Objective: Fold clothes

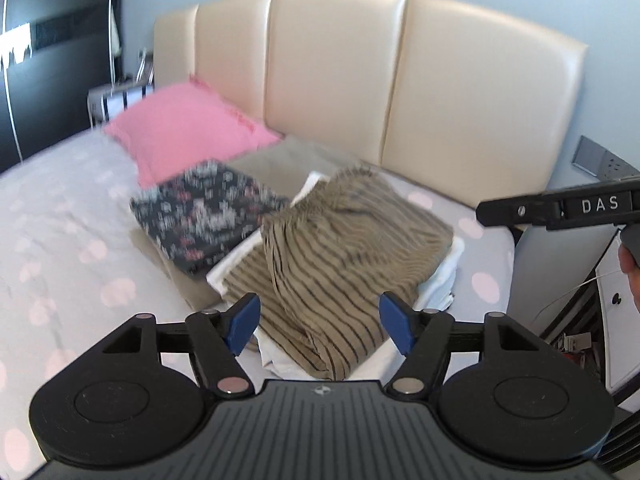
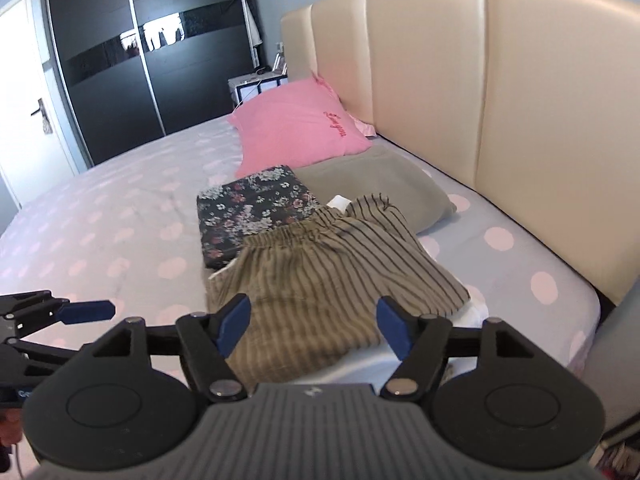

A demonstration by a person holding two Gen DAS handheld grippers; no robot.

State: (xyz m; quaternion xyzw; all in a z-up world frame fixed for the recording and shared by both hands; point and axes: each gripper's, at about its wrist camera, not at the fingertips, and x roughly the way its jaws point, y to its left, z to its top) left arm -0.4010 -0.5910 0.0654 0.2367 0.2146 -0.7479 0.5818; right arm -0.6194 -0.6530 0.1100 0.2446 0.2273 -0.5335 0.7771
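Folded tan striped trousers [image 1: 340, 256] lie on top of a white folded garment [image 1: 440, 276] on the bed. They also show in the right wrist view [image 2: 320, 292], elastic waistband facing away. My left gripper [image 1: 318, 322] is open and empty, hovering just in front of the trousers. My right gripper [image 2: 314, 326] is open and empty above the near edge of the trousers. The right gripper's body shows at the right in the left wrist view [image 1: 560, 204]. A left finger [image 2: 86, 311] shows at the left in the right wrist view.
A folded dark floral garment [image 2: 256, 212] lies on a grey-beige folded item [image 2: 384, 188] left of the trousers. A pink pillow [image 2: 296, 128] lies against the cream headboard [image 2: 480, 100]. The spotted bedsheet [image 2: 112, 224] spreads left. A dark wardrobe [image 2: 152, 60] stands behind; a white cabinet [image 1: 616, 300] is right.
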